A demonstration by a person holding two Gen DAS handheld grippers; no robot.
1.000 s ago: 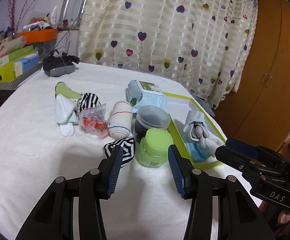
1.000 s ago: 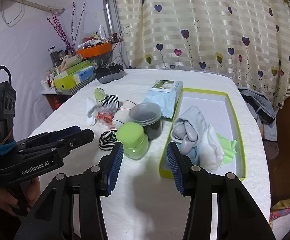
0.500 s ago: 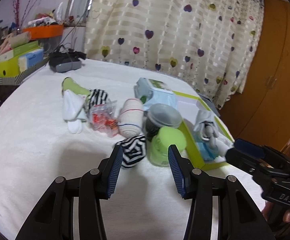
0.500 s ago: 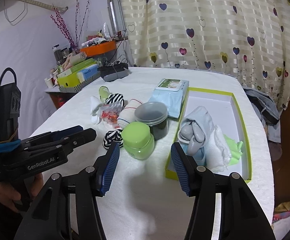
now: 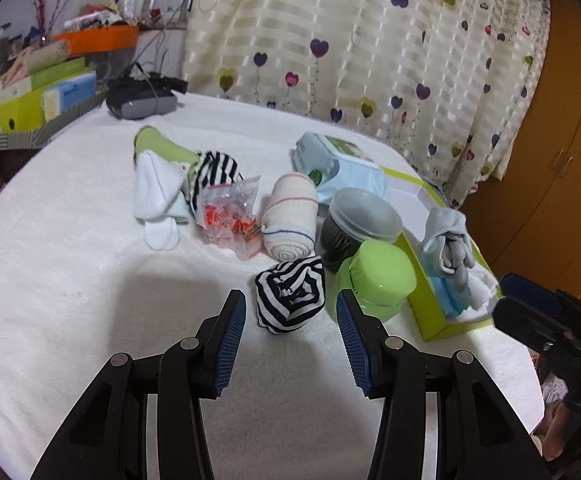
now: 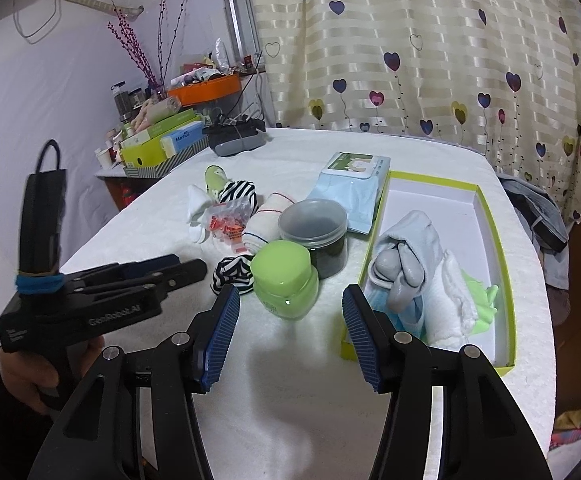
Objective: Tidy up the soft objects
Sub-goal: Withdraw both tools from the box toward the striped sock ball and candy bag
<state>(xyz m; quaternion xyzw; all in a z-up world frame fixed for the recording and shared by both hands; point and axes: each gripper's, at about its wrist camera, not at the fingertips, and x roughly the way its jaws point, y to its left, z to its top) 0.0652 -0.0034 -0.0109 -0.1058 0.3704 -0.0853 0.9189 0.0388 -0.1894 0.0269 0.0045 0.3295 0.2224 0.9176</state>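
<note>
Left wrist view, from left to right: a white sock (image 5: 155, 205) and a green one (image 5: 158, 146) lie bunched with a striped sock (image 5: 215, 172) on the white-covered table (image 5: 70, 272), next a clear bag of orange pieces (image 5: 230, 216), a rolled bandage (image 5: 290, 216), then a dark jar with a grey lid (image 5: 356, 228) and a green-lidded jar (image 5: 382, 280). Nearest, a balled black-and-white striped sock (image 5: 290, 300) sits just ahead of the left gripper (image 5: 292, 316), whose jaws stand wide and empty on either side of it, lined up, I judge, to take that sock next. It is soft and should squash under the pads.

Right wrist view: the left gripper (image 6: 142, 284) points toward the striped ball (image 6: 232, 274). The right gripper (image 6: 290, 316) also has its jaws wide and holds nothing, hovering over bare table between the green jar (image 6: 284, 284) and the lime-edged box (image 6: 504, 276), probably waiting its turn. The box already holds a grey sock bundle (image 6: 406, 256), a white cloth (image 6: 450, 300), something blue beneath, and a green fabric piece (image 6: 482, 300); its far half is bare. A pale blue wipes pack (image 6: 350, 188) lies beside the box.
</note>
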